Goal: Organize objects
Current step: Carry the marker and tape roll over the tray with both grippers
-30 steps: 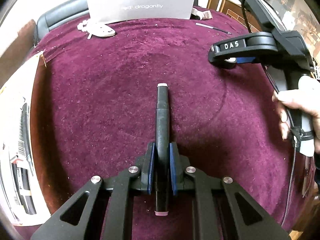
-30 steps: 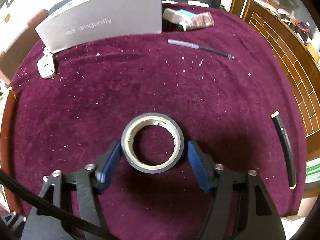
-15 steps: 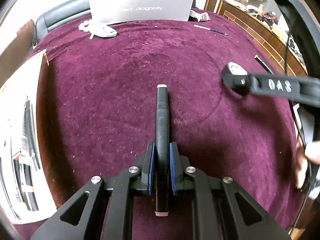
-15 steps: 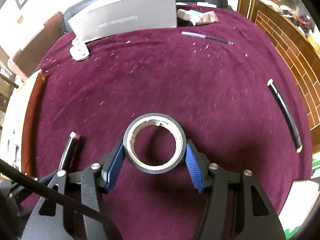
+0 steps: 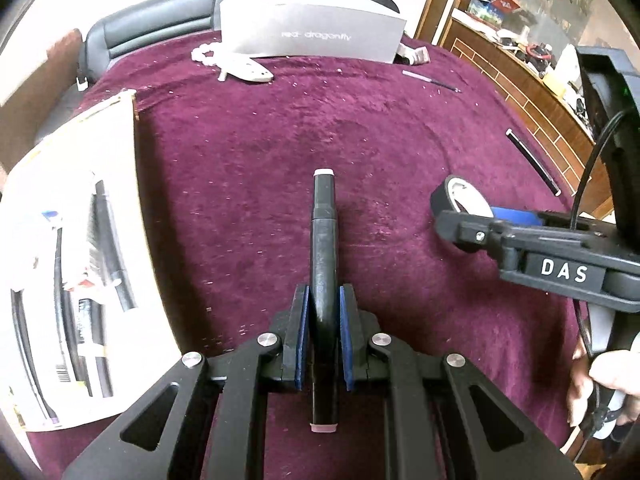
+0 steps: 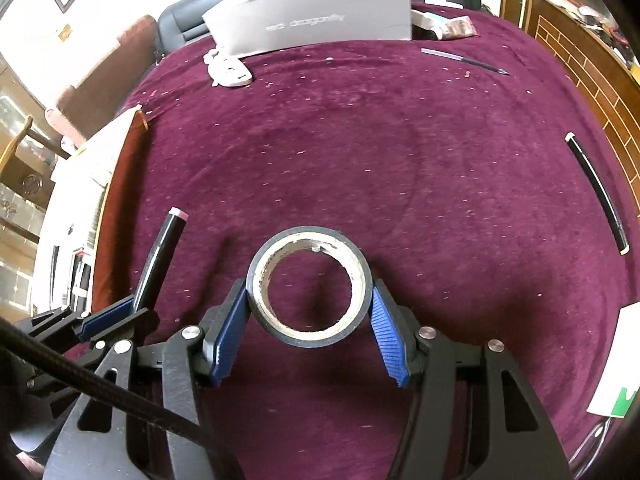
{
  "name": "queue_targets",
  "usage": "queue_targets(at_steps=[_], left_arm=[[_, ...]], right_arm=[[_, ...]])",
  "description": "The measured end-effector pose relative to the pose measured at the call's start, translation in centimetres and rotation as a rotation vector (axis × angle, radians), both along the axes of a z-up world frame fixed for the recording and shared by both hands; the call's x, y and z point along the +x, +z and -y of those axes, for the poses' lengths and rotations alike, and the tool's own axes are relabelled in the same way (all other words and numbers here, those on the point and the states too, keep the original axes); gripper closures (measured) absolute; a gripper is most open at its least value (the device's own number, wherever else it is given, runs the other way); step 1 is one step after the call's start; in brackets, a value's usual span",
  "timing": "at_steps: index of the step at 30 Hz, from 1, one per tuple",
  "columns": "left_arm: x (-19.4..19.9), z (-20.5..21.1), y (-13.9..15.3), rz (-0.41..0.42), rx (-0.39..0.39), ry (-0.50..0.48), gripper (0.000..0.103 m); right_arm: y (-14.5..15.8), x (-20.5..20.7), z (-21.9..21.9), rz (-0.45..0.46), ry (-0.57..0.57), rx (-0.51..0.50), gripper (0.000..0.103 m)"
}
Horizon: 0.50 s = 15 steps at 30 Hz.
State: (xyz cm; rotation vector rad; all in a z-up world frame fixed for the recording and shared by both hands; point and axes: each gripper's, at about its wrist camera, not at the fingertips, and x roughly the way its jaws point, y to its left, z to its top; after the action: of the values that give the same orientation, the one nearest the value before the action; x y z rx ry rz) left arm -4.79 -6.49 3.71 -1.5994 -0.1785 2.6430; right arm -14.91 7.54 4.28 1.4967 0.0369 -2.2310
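My left gripper [image 5: 323, 300] is shut on a black marker [image 5: 323, 240] with pale end caps, held lengthways above the maroon cloth [image 5: 280, 140]. My right gripper [image 6: 308, 300] is shut on a roll of black tape [image 6: 307, 284], its blue pads pressing both sides. In the left wrist view the tape roll [image 5: 460, 196] and right gripper [image 5: 476, 216] hang at the right. From the right wrist view the marker [image 6: 158, 260] and left gripper [image 6: 134, 306] show at the lower left.
A white open box [image 5: 72, 264] with pens lies at the left. A grey box [image 6: 316, 24] stands at the back, a white object [image 6: 230, 72] beside it. A thin pen [image 6: 464, 60] and a black stick [image 6: 598, 196] lie at the right.
Both grippers have risen and shifted left over the cloth with their loads. The right gripper has come closer beside the left one; the box at the left shows more.
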Motion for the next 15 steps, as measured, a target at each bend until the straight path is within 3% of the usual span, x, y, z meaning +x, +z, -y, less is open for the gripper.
queue_targets(at_steps=[15], left_arm=[[3.2, 7.5, 2.1, -0.058, 0.027, 0.091, 0.092]], right_arm=[[1.6, 2.6, 8.1, -0.028, 0.103, 0.011, 0.045]])
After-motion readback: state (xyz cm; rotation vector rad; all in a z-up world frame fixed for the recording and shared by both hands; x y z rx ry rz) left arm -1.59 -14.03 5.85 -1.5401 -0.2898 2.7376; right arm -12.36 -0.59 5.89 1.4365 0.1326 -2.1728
